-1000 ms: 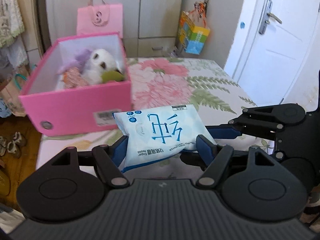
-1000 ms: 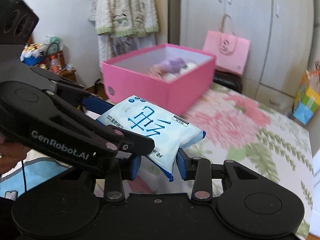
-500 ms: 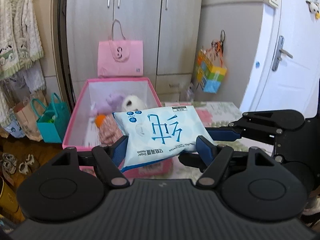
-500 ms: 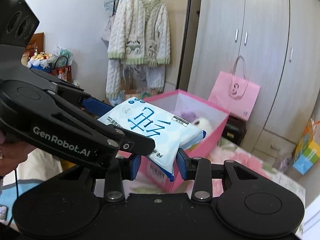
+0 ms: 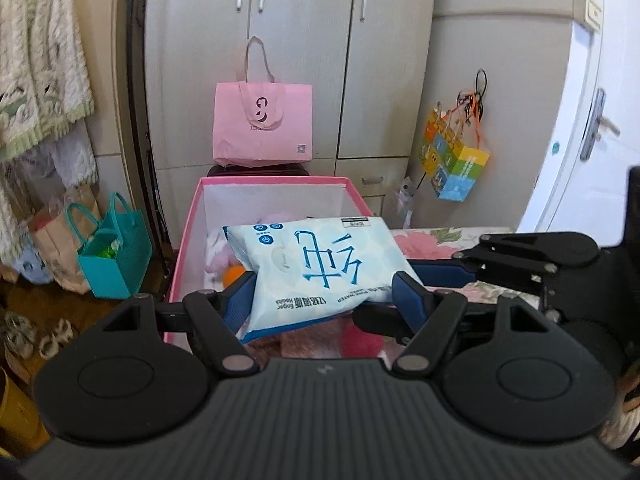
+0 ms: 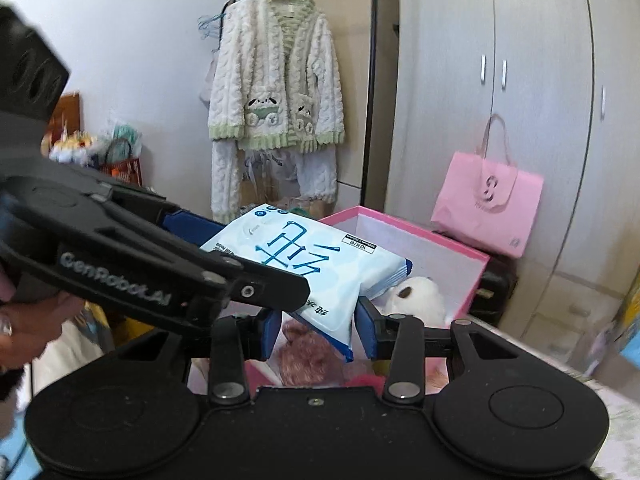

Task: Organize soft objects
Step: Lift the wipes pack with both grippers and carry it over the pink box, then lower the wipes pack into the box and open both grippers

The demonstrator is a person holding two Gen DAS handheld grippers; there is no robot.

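Observation:
A light blue tissue pack [image 5: 320,268] with blue characters is held by both grippers at once. My left gripper [image 5: 324,300] is shut on its near end. My right gripper [image 6: 320,326] is shut on its corner; the pack [image 6: 308,260] shows there too. Both hold it above the open pink box [image 5: 192,224], which stands on the floral bed. Inside the box [image 6: 460,256] lie a white plush toy [image 6: 420,294], a brown fuzzy toy [image 6: 308,356], and purple and orange soft items [image 5: 228,268], partly hidden by the pack.
A pink tote bag [image 5: 262,124] stands behind the box against the wardrobe [image 5: 304,40]. A teal bag [image 5: 112,256] sits on the floor at left. A white cardigan [image 6: 276,96] hangs on a rack. The floral bed [image 5: 440,240] extends right; a white door [image 5: 592,100] is at far right.
Both grippers have carried the tissue pack up and forward from beside the box to above its open top. The grip on the pack is unchanged.

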